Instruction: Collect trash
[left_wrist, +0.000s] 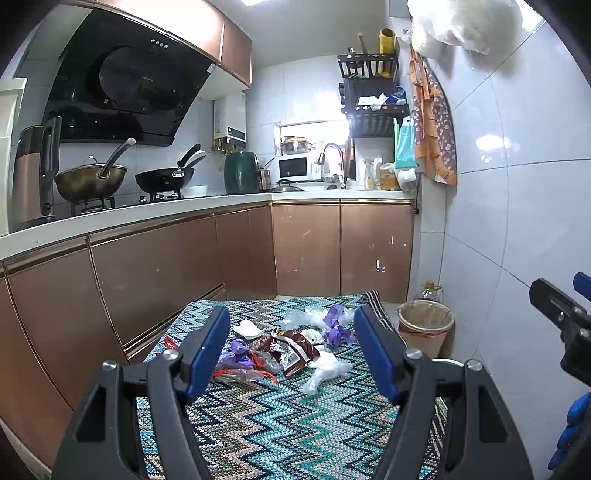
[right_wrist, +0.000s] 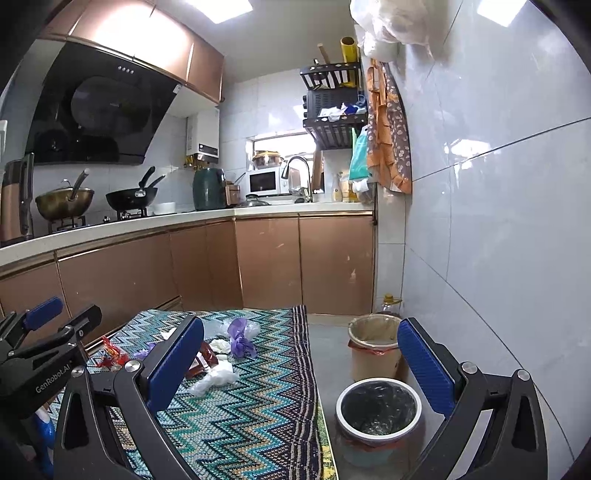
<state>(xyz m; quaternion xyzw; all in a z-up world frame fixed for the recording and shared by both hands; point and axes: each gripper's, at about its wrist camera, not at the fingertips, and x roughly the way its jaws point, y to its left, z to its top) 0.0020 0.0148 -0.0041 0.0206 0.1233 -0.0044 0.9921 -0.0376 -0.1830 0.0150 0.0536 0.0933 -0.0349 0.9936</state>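
Note:
Trash lies scattered on a zigzag-patterned cloth (left_wrist: 266, 424): a brown wrapper (left_wrist: 295, 350), two purple bags (left_wrist: 336, 326) (left_wrist: 238, 350), white crumpled plastic (left_wrist: 327, 369), a white tissue (left_wrist: 249, 328) and a red wrapper (left_wrist: 170, 341). My left gripper (left_wrist: 292, 314) hovers open above and short of the pile, with nothing between its fingers. My right gripper (right_wrist: 300, 323) is also open and empty, held over the cloth's right edge. Beside that edge stand a tan lined bin (right_wrist: 373, 347) and, nearer, a white-rimmed bin with a black liner (right_wrist: 376, 410).
Copper cabinet doors (left_wrist: 166, 266) run along the left and back under a white counter (left_wrist: 147, 212). A tiled wall (right_wrist: 498, 258) closes the right side. An oil bottle (right_wrist: 389, 302) stands behind the tan bin. A blue-gloved hand (left_wrist: 572, 424) holds the right gripper.

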